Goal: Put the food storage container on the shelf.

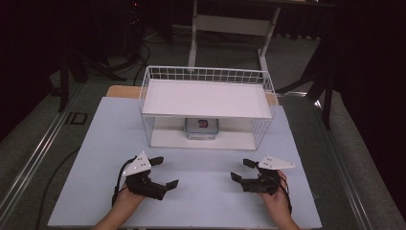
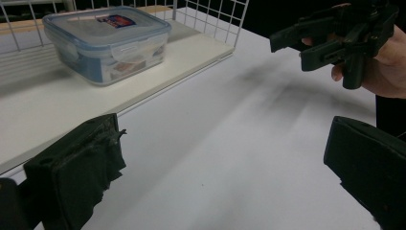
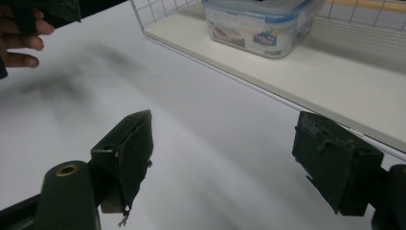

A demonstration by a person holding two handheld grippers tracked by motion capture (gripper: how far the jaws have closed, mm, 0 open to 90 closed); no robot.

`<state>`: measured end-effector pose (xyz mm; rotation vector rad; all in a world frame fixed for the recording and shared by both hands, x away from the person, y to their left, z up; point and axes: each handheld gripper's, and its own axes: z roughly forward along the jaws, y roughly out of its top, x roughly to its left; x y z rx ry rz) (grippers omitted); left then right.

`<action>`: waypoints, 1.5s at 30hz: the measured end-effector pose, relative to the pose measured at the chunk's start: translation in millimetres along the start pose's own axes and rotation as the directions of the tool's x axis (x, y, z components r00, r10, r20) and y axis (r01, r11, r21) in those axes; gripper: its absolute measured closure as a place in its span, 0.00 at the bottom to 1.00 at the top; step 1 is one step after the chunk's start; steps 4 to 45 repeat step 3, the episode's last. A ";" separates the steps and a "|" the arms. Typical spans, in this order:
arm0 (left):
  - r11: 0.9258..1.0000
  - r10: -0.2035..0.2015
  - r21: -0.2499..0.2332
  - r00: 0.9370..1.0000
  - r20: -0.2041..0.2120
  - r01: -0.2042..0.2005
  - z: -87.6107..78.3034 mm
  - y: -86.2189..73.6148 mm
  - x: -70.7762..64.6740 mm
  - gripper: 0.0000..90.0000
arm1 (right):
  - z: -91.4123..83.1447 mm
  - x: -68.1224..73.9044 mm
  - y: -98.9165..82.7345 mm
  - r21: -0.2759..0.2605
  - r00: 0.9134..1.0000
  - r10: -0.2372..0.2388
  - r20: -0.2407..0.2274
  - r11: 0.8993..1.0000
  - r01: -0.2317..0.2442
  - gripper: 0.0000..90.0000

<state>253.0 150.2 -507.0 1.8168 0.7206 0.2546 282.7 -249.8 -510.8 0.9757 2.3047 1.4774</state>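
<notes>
Left gripper [image 1: 159, 171]: held low over the white table [image 1: 95, 191], in front of the wire rack [image 1: 207, 108] and toward its left end. Jaws spread wide, nothing between them; the left gripper view confirms bare tabletop in the gap.

Wire rack: white mesh, two levels, standing at the middle of the table's far side. Upper shelf bare. Its front is open at the lower level.

Container [image 2: 107, 43]: clear plastic box with a blue-rimmed clip-on lid and a red-and-blue label, sitting on the rack's lower board, roughly central, under the upper shelf. Contents unclear through the walls. Judged rigid, smooth-sided and probably light; the plastic looks slippery, so a single pinch may skid. Best hold, by this estimate: one gripper on each short side, below the lid rim, or on the clip flaps. Low headroom under the shelf suggests sliding it forward before lifting.

Right gripper [image 1: 245, 171]: in front of the rack, toward its right end, well apart from the container. Jaws parted, empty.
</notes>
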 end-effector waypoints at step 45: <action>1.000 -0.003 0.000 1.000 0.001 0.003 0.3 -0.1 0.3 0.01 | 1.0 -0.3 -0.3 0.004 1.000 -0.004 0.003 1.000 0.004 0.23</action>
